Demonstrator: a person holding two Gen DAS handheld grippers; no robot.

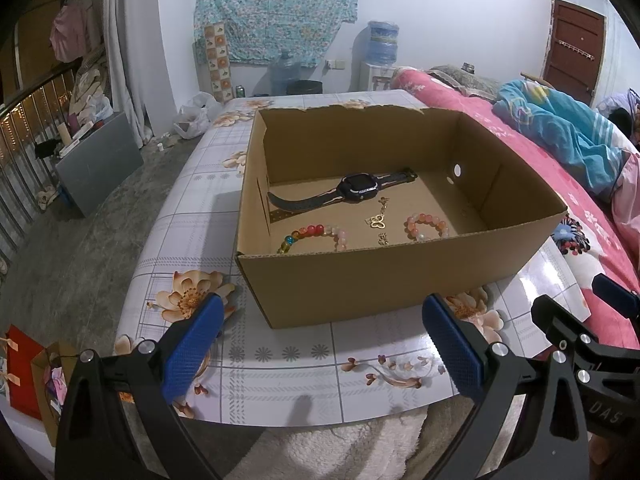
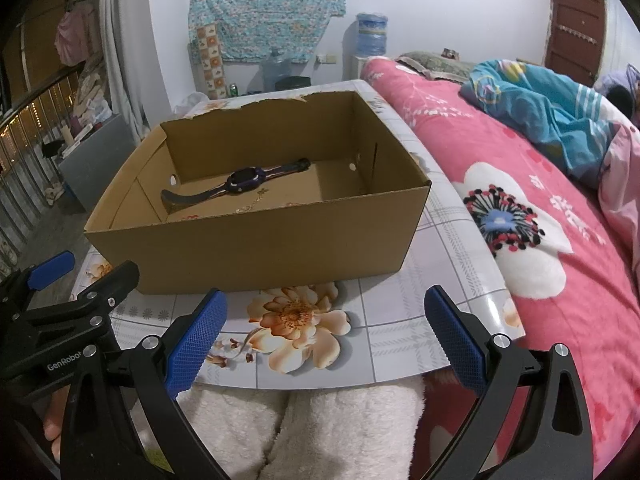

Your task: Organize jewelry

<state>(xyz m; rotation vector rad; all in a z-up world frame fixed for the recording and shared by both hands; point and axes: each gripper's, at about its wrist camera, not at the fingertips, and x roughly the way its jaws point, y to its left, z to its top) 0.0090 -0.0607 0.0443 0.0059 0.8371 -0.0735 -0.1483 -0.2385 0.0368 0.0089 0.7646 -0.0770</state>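
Left wrist view: left hand-held gripper point(image 1: 320, 344) hovering wide open and empty before the open brown cardboard box point(image 1: 400, 276) on the floral-tiled table point(image 1: 280, 356). Lying inside the box: black strap watch point(image 1: 352, 192) toward the far wall, multicoloured bead bracelet point(image 1: 316, 234), small gold butterfly chain point(image 1: 378, 220), pink bead bracelet point(image 1: 426, 226) nearer the front wall.

Right wrist view: right hand-held gripper point(image 2: 324, 336) also gaping, holding nothing, short of the box. Probably best: clearing the front wall first, then descending onto one piece, pinching beads crosswise.
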